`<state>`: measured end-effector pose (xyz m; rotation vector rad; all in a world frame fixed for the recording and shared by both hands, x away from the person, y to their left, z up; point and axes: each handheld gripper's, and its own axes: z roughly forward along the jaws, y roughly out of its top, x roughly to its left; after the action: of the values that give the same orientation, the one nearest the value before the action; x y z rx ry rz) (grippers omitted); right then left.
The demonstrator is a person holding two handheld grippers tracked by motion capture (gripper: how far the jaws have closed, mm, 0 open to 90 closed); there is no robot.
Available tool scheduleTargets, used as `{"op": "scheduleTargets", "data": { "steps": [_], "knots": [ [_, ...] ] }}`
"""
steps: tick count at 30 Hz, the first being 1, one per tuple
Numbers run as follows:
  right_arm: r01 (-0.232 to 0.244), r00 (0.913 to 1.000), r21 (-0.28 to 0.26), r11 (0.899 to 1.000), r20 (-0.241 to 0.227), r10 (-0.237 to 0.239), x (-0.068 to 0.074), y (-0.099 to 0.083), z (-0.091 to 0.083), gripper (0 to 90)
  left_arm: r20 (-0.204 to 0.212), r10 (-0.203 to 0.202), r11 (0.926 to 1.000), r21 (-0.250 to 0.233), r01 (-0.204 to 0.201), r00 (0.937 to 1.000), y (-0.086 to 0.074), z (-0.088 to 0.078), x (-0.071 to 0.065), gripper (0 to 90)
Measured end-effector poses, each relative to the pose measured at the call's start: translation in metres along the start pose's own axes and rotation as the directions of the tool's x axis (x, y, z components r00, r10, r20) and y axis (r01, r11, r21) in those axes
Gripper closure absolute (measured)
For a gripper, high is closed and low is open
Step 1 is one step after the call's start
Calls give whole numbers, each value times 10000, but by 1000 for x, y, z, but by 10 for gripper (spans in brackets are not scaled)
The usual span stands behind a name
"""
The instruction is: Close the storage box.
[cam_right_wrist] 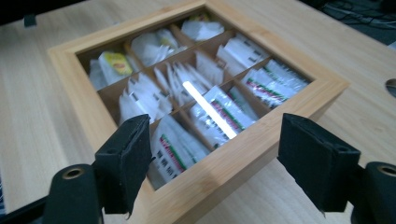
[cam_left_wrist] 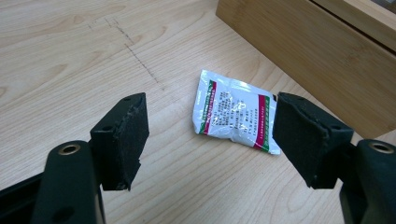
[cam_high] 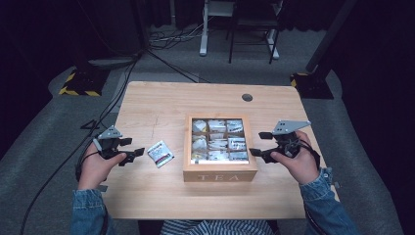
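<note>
Fingers of the left gripper (cam_left_wrist: 210,140) gape wide, empty, framing the tea sachet (cam_left_wrist: 233,116) lying flat left of the tea box (cam_high: 220,147), apparently lined up to pinch it. The right gripper (cam_right_wrist: 215,158), also open and empty, hovers by the box's right edge.

You see one wooden tea box (cam_high: 220,171) divided into nine compartments, three rows of three, each holding packets too crowded to count. One loose sachet (cam_high: 160,153) lies on one table (cam_high: 161,103). You hold two grippers, one left gripper (cam_high: 128,149) and one right gripper (cam_high: 258,143).
</note>
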<state>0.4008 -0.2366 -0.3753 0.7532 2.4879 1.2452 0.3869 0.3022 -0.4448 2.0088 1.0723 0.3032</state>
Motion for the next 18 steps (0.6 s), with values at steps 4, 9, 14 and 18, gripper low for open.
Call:
{"op": "scheduleTargets", "data": {
  "steps": [4,9,14,18],
  "knots": [
    [-221,9994,-248,9994,243,227,-11,-4,-4,265,-45,-26,10000,-1,26,10000,-2,-1,0,278],
    [-449,9975,-358,9984,528,468,-31,-15,-6,254,-104,-42,9999,92,43,9999,-4,0,2,269],
    [-824,9943,-489,9954,640,855,-51,-28,-5,241,-162,-102,9998,142,104,9998,-5,1,3,263],
    [-949,9924,-495,9943,744,985,-62,-36,-4,224,-255,-47,9999,154,51,9997,-5,2,5,260]
  ]
}}
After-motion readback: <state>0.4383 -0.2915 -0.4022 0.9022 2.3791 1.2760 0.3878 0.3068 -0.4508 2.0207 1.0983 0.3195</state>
